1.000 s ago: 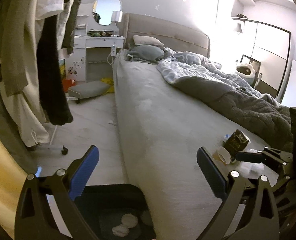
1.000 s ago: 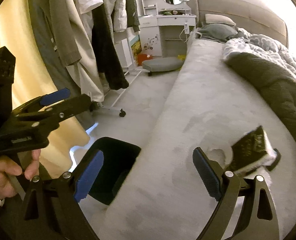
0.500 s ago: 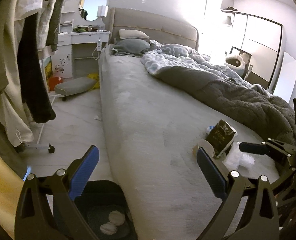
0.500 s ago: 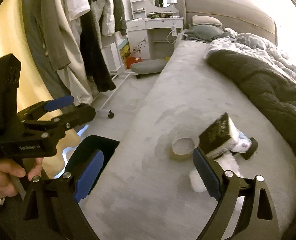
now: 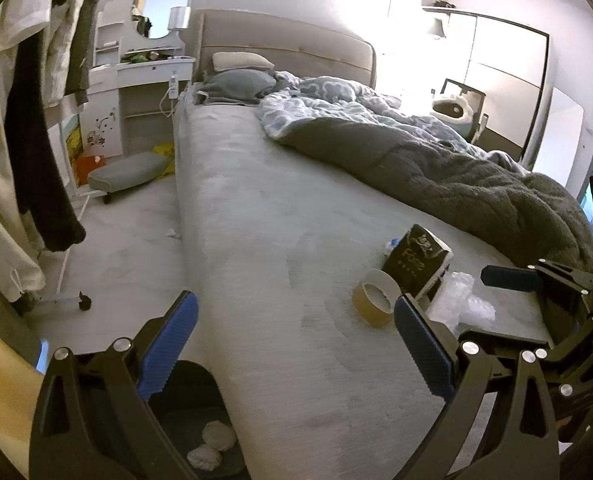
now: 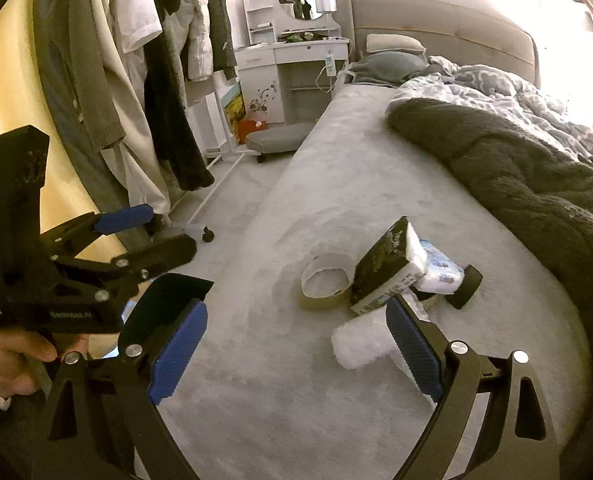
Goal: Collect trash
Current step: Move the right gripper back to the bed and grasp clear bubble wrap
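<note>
A small pile of trash lies on the grey bed (image 6: pixel 296 400) near its foot: a cardboard tape roll (image 6: pixel 326 286), a black tissue pack (image 6: pixel 384 272) leaning on a white-blue packet (image 6: pixel 440 274), a small black object (image 6: pixel 464 286) and a clear plastic wad (image 6: pixel 360 346). My right gripper (image 6: pixel 296 342) is open just short of the wad, holding nothing. My left gripper (image 5: pixel 298 340) is open over the bed's edge, left of the tape roll (image 5: pixel 374 298) and tissue pack (image 5: pixel 416 260). A black bin (image 5: pixel 200 408) on the floor below it holds white wads (image 5: pixel 216 436).
A dark grey blanket (image 6: pixel 536 184) covers the bed's right side. Clothes hang on a wheeled rack (image 6: pixel 156 100) at the left. A white dressing table (image 5: pixel 144 80) and a grey footstool (image 5: pixel 126 170) stand by the headboard. A hand (image 6: pixel 12 360) holds the left gripper.
Both grippers have swung from the floor side toward the bed, and the trash pile has come fully into both views. Both stay open.
</note>
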`<state>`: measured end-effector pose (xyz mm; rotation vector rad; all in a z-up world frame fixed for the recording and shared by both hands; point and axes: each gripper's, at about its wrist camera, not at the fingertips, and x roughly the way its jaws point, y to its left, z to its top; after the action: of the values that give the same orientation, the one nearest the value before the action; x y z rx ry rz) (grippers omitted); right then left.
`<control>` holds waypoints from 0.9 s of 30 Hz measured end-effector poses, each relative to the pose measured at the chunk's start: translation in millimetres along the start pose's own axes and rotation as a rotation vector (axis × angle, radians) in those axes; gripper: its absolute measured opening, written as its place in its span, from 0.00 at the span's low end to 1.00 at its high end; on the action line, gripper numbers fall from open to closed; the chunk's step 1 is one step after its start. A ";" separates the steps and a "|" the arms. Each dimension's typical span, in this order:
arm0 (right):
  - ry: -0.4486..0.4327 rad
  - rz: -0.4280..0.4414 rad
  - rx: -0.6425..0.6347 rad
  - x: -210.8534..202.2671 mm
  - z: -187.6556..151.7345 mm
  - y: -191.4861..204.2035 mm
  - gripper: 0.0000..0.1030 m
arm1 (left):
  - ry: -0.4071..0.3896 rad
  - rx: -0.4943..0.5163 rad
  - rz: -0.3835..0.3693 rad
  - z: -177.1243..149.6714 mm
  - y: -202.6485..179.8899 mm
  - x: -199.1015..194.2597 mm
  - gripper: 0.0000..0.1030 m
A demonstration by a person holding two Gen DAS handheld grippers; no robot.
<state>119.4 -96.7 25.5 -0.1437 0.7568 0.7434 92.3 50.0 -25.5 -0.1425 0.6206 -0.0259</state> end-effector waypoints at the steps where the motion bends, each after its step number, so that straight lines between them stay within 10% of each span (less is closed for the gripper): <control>1: -0.002 -0.003 0.002 -1.0 -0.6 -1.4 0.89 | 0.002 0.006 -0.004 0.2 -2.6 1.9 0.97; 27: 0.017 -0.058 0.041 -12.6 -16.0 -47.9 0.89 | 0.048 -0.004 -0.105 7.9 -30.9 48.1 0.97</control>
<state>135.7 -145.2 15.6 -0.1349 0.7802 0.6718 136.6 17.2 -42.6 -0.1787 0.6611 -0.1300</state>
